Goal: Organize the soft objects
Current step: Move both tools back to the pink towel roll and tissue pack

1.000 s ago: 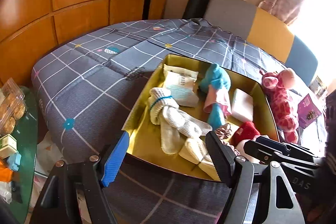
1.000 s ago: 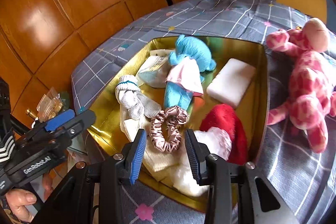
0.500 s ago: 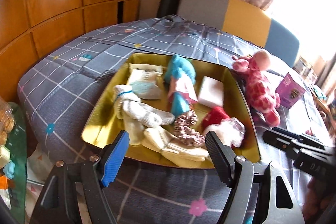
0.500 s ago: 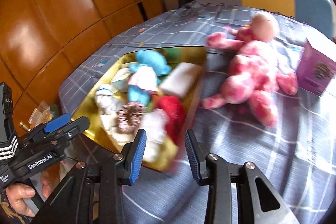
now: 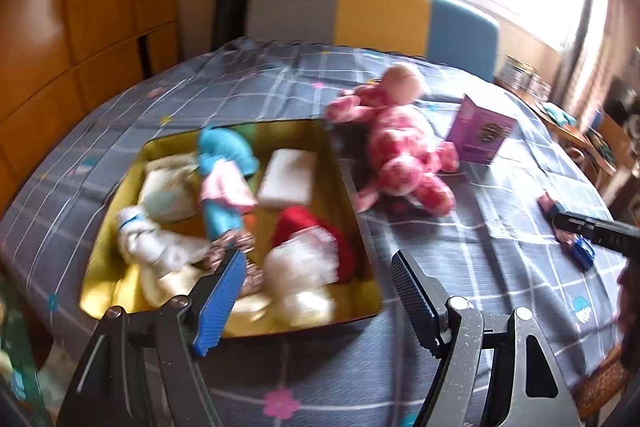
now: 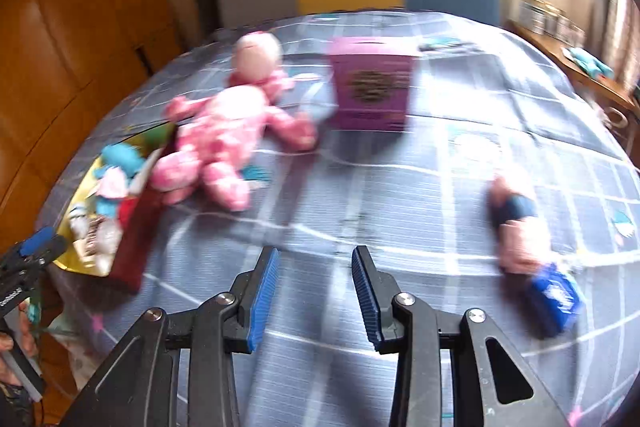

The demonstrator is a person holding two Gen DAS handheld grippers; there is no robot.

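Left gripper point(image 5: 316, 291): jaws standing spread wide, nothing between them; it is hanging over the near edge of the gold tray point(image 5: 354, 195).
Right gripper point(image 6: 314, 301): jaws standing partly apart, pinching nothing; it is pointing down at bare checked cover point(image 6: 360, 195), between the plush and the small items at right.
Surface: a bed under a grey-blue checked cover is carrying everything.
Gold tray: it is sitting left of centre in the left wrist view and holding the sorted soft things.
Tray contents: a blue-and-pink soft toy point(image 5: 224, 171) is lying along the middle; a white block point(image 5: 286, 178) is lying just right of it; a red-and-white fluffy item point(image 5: 310, 251) is lying at the near right; white socks point(image 5: 156, 247) and a scrunchie point(image 5: 230, 247) are lying near the left.
Pink plush point(image 5: 400, 151): it is lying on the cover, outside the tray, just beside its right wall.
Purple box point(image 6: 372, 89): it is standing upright beyond the plush.
Small pink item with dark band point(image 6: 516, 223): it is lying on the cover at right; blurred, kind unclear.
Blue packet point(image 6: 556, 299): it is lying just beside that item, nearer the camera.
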